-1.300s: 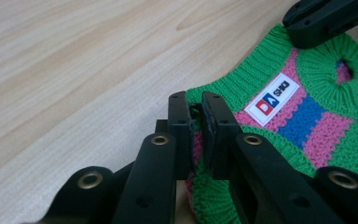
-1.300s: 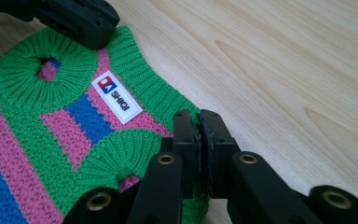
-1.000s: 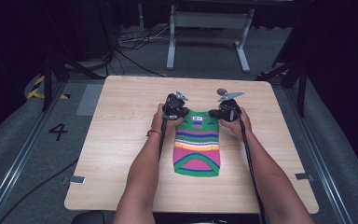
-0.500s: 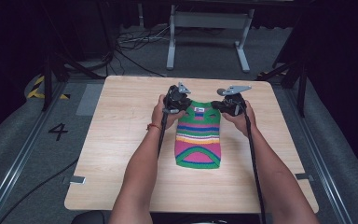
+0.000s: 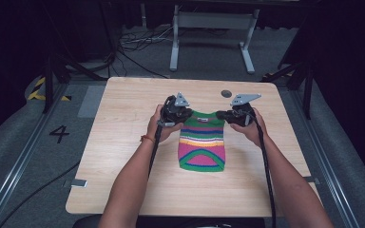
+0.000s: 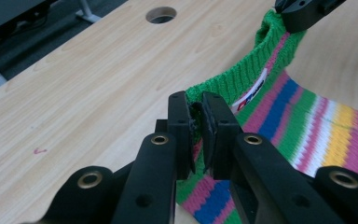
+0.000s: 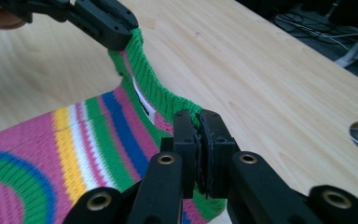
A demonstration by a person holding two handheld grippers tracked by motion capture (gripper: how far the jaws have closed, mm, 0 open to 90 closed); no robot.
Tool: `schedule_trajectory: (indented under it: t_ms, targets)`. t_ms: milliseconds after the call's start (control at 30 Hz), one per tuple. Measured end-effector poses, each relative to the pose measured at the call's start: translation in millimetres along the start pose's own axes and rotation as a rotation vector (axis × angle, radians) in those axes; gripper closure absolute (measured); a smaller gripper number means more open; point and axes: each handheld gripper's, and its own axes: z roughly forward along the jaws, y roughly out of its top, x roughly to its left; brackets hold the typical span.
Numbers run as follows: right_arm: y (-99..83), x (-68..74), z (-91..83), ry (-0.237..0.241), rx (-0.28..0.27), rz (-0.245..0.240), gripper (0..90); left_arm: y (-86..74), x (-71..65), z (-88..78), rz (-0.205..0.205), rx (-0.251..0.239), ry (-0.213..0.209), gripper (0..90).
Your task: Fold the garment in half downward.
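A dark room with grey floor, loose cables and a metal frame stand lies behind a pale wooden bench (image 5: 123, 156); the bench has rounded corners and a small round hole (image 5: 226, 93) near its far edge. A small striped knitted sweater (image 5: 202, 147) lies near the middle of the bench, banded in green, pink, blue, yellow and white, with a green ribbed collar and a white label inside the neck; its lower part rests flat on the wood, while its top edge is lifted between two grippers. A person's bare forearms reach in from the near side; a thin band circles the left wrist. The left gripper (image 5: 183, 114) is clamped tight on the left end of the green top edge; in the left gripper view its black jaws pinch the knit (image 6: 198, 133) with no gap. The right gripper (image 5: 223, 114) is clamped the same way on the right end; in the right gripper view its jaws squeeze the green rib (image 7: 197, 147). The collar stretches between the two grippers; each carries a grey three-cornered plate and a trailing black cable.
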Motion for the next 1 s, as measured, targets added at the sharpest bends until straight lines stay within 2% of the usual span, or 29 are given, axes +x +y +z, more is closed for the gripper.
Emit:
schedule_trajectory:
  t_ms: [133,167,200,233,500,600,767,833,1000]
  targets:
    - [-4.1,7.4,-4.7,0.024,-0.006,-0.014,86.2,-3.9,-7.9,-7.3,0.029,0.004,-0.020,83.4]
    - [-6.6,12.5,-8.5,0.043,-0.009,-0.017,86.2,-6.9,-13.5,-10.9,0.057,0.019,-0.031,83.5]
    - [-6.6,12.5,-8.5,0.043,-0.009,-0.017,86.2,-6.9,-13.5,-10.9,0.057,0.019,-0.031,83.9]
    - [-9.4,17.3,-11.1,0.057,-0.005,-0.027,86.1,-10.4,-19.0,-13.2,0.076,0.024,-0.045,84.2]
    - [-18.0,36.4,-19.5,0.100,-0.001,-0.073,86.0,-20.3,-33.1,-23.4,0.100,0.019,-0.073,84.3]
    - [-22.5,44.8,-22.8,0.105,0.009,-0.091,86.1,-24.4,-40.7,-26.8,0.130,0.024,-0.083,84.6]
    - [-29.9,57.5,-27.2,0.128,0.034,-0.128,86.0,-30.6,-50.5,-31.4,0.147,0.029,-0.113,84.8]
    - [-32.6,64.1,-29.5,0.136,0.043,-0.142,86.1,-32.7,-57.1,-33.7,0.181,0.047,-0.123,84.8]
    - [-40.6,77.4,-32.7,0.161,0.063,-0.170,86.1,-38.7,-71.9,-37.1,0.211,0.066,-0.154,85.1]
